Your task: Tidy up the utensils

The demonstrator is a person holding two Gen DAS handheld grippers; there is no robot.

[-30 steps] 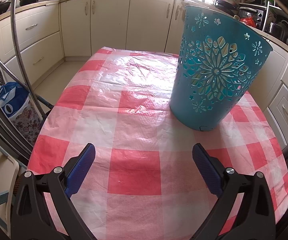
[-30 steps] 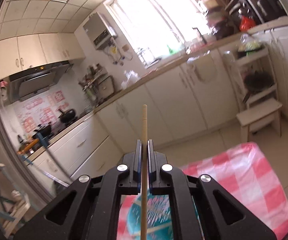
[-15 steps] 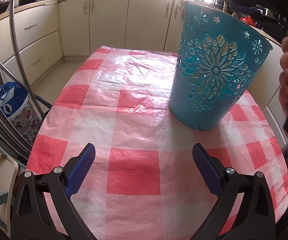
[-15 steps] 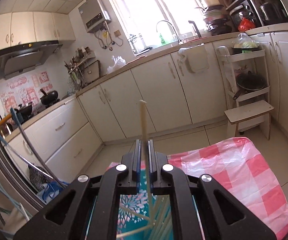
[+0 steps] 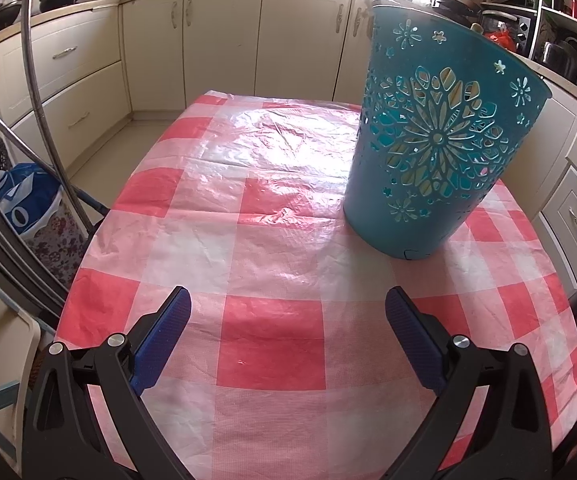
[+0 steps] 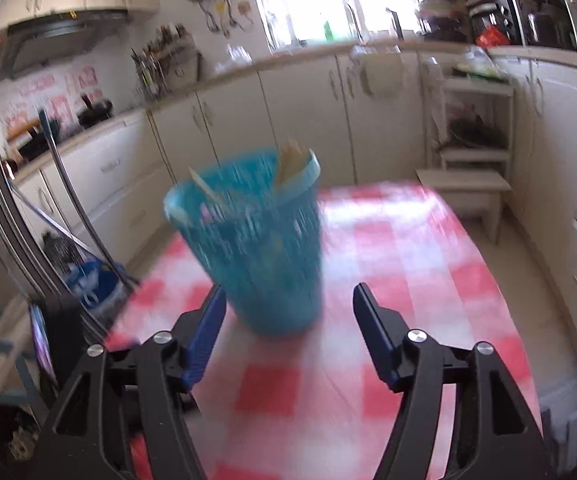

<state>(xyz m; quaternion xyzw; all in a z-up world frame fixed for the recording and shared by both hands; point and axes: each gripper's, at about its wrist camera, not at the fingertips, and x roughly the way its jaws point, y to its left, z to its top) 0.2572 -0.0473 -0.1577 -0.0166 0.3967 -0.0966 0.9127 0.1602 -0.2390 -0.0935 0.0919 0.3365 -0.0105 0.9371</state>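
Left wrist view shows the tall teal plastic basket (image 5: 440, 152) standing upright on the table with the red-and-white checked plastic cloth (image 5: 272, 272), on the far right part of it, ahead of the gripper. The basket tapers from a wide rim to a narrower flat base, and its wall is pierced with a large flower-shaped cut-out ringed by smaller flowers and stars; pale wooden sticks show through the holes. The left gripper (image 5: 286, 308) hangs above the cloth on the near side of the basket, well apart from it, its blue-padded jaws spread wide with only bare cloth between them. In the right wrist view, which is blurred, the same basket (image 6: 256, 248) stands just beyond the right gripper (image 6: 288, 300), and light wooden chopsticks (image 6: 292, 160) lean against the inside of its rim, their tips poking above it. The right gripper's jaws are opening; nothing lies between the pads, and the basket's base sits beyond their tips.
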